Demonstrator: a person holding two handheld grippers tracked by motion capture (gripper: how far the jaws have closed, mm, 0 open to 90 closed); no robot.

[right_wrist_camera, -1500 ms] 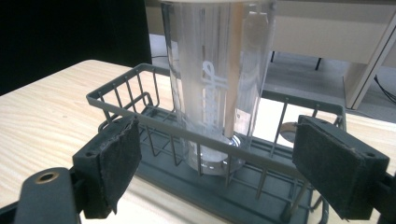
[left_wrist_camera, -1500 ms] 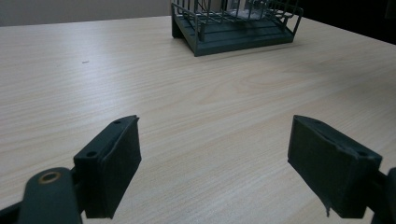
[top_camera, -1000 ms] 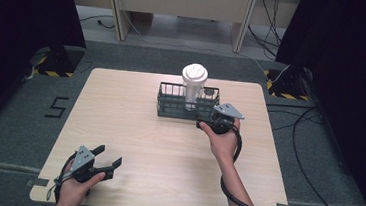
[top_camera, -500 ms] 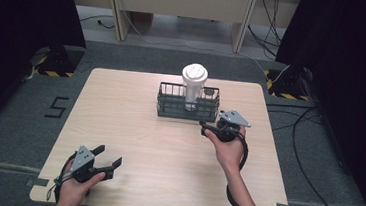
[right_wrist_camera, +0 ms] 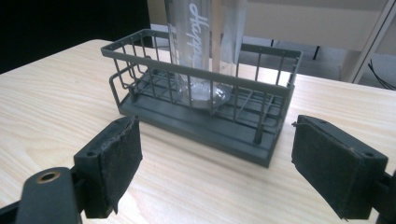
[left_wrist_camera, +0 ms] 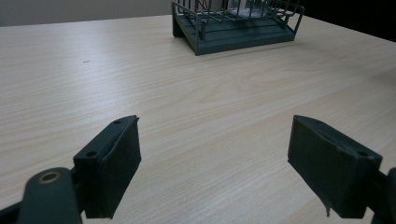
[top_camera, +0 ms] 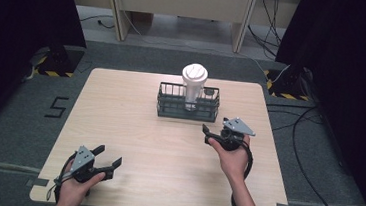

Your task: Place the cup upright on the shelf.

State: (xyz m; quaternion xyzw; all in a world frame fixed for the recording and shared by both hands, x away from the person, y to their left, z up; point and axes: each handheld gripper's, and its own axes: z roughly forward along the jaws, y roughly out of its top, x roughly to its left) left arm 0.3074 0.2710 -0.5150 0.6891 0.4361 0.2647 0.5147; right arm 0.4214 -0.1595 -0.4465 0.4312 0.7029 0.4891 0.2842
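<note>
We see a light wooden table (top_camera: 133,129) with a dark grey wire basket (top_camera: 188,102) set toward its far edge. Inside the basket, near its middle, a clear plastic tumbler with a white ribbed lid (top_camera: 193,82) stands upright; white script lettering runs along its transparent wall in the right gripper view (right_wrist_camera: 198,35).

The right gripper (top_camera: 212,134) hovers near the basket's front right corner, apart from it. In its own view the two black padded jaws stand wide apart, with nothing between them, and the basket's long side lies just ahead. The left gripper (top_camera: 107,157) rests low near the table's near left corner, well apart from the basket; its jaws are likewise spread and empty.

We judge the step in hand to be the stage just after placing, or just before fetching, the tumbler; the pictures do not settle which. If a grasp is next, it calls for raising the right gripper above the basket rim, so that the jaws close on the tumbler's wall rather than on the wire bars. The tall, narrow tumbler could tip if it is nudged sideways against the basket.
</note>
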